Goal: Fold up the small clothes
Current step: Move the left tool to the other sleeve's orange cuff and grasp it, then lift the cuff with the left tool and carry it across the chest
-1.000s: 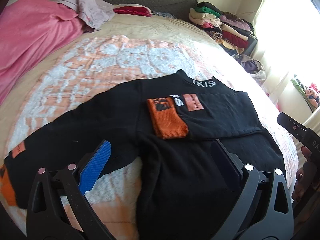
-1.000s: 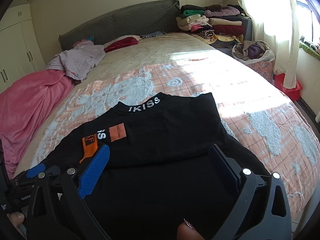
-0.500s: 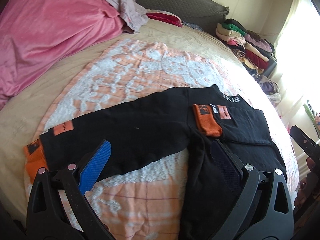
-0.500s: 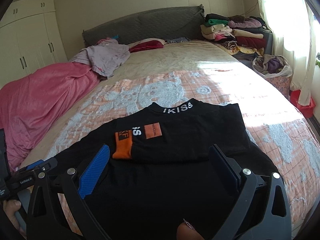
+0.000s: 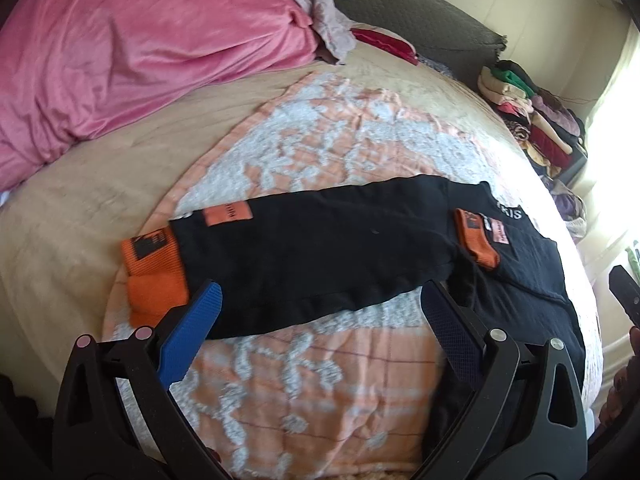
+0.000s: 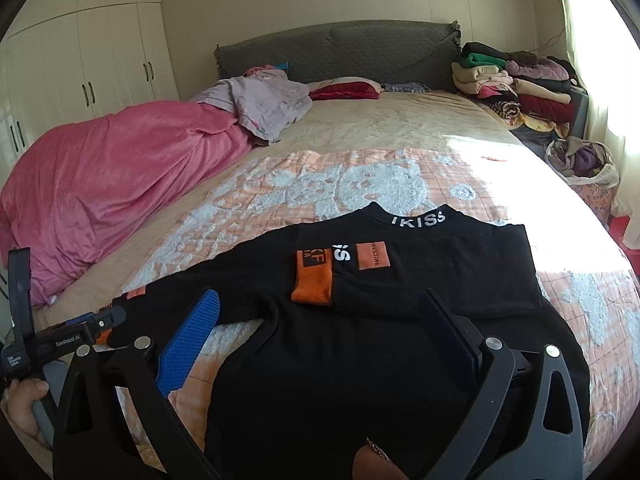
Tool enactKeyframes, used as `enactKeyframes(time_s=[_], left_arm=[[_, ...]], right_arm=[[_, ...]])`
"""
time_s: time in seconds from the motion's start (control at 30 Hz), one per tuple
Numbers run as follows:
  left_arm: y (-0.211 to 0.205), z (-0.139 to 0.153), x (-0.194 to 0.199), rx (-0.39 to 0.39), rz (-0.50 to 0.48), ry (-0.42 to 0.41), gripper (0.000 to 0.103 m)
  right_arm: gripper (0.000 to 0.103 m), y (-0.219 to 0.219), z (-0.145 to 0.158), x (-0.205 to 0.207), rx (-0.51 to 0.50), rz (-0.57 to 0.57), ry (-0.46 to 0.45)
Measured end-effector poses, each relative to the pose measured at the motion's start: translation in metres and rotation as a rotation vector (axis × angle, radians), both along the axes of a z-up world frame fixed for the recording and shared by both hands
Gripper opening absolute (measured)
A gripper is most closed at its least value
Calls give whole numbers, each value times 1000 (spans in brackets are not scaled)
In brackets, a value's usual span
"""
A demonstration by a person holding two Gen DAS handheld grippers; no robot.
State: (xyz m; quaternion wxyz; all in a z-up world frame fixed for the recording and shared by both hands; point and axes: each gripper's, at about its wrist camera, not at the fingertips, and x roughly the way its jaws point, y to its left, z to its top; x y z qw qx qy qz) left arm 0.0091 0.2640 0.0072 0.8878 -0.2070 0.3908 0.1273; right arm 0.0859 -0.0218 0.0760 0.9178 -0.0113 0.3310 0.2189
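While both pairs of tongs hang empty with jaws spread, the left gripper (image 5: 320,320) sits over the outstretched sleeve (image 5: 320,248) of the black sweatshirt (image 6: 360,368), which lies flat on the peach blanket (image 5: 320,380) at the near end of the bed. The right gripper (image 6: 320,332) hovers above the body panel. One sleeve is already folded across the chest, its orange cuff (image 6: 314,280) below the collar. I judge the next fold wants a pinch near the far orange cuff (image 5: 154,268), both layers caught, then a carry across to mirror the first. Farther off, the pink duvet (image 6: 100,192), grey headboard (image 6: 340,52) and stacked clothes (image 6: 512,84) leave the working area unobstructed.
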Motion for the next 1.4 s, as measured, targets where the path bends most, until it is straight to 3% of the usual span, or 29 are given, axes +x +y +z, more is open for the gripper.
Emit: enactKeyframes(time_s=[0.33,0.47,0.63,0.7,0.93,1.03,1.1,1.27,1.4], left_arm=[[41,-26,-37,-32,114,55,93],[58,-42,-52,-96,154,61,93],[65,-54,-64,-227,153,5,92],[66,-59,-62,-280,144,-17,79],[77,-71,-45,-360,237,-70,65],[83,-68,-35,-344,269,-81,52],[87,-66,-28,-342,287,-84,34],[94,-66,-16,-342,320,-78,13],[90,-54,-7,-309,299,-99,8]], right_arm=[[99,22,-9,-10,8,68,31],[99,33,-19,-14,-12,99,52],[99,46,-34,-17,-27,132,88],[99,50,-38,-18,-34,141,98],[99,49,-44,-17,-44,148,109],[99,44,-46,-13,-39,132,119],[99,40,-47,-9,-32,121,124],[98,28,-47,-2,-18,99,132],[99,16,-48,5,-7,69,138]])
